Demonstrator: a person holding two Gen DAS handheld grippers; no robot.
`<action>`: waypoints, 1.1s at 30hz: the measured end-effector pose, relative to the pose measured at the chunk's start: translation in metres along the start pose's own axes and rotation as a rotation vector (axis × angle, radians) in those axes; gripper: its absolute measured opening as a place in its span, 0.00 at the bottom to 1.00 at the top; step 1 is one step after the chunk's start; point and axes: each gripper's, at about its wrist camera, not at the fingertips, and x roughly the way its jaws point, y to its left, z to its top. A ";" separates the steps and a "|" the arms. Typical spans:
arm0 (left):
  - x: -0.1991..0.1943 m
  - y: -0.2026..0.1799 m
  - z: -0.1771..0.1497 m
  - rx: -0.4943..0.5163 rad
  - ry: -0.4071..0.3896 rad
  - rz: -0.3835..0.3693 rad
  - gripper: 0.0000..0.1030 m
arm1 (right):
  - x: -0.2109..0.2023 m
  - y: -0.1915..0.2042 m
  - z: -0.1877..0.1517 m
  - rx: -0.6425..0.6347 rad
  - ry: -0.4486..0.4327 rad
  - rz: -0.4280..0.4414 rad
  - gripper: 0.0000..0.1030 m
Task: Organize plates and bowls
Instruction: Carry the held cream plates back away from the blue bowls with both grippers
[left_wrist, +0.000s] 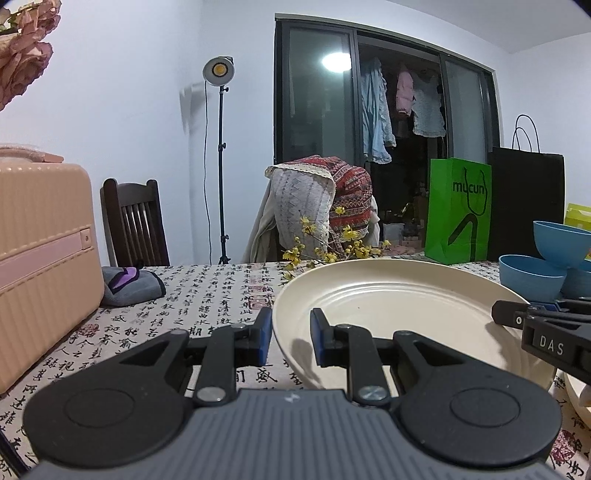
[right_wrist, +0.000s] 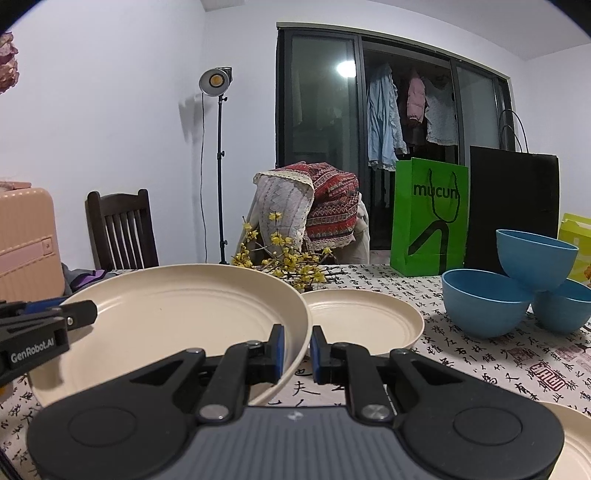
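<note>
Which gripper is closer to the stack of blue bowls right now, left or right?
Right. The right gripper grips the big cream plate's rim on the side toward the blue bowls. The left gripper grips the opposite rim, with the plate between it and the bowls.

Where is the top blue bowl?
In the right wrist view, far right: the top blue bowl sits tilted on two other blue bowls, before the black paper bag.
</note>
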 end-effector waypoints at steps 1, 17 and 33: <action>0.000 0.000 0.000 -0.003 0.003 -0.004 0.21 | -0.001 -0.001 0.000 0.001 0.001 -0.001 0.14; -0.007 -0.011 -0.005 0.009 -0.002 -0.011 0.21 | -0.009 -0.009 -0.006 0.005 -0.004 -0.012 0.14; -0.008 -0.018 -0.006 0.026 0.018 0.002 0.21 | -0.015 -0.014 -0.008 0.004 -0.006 -0.008 0.14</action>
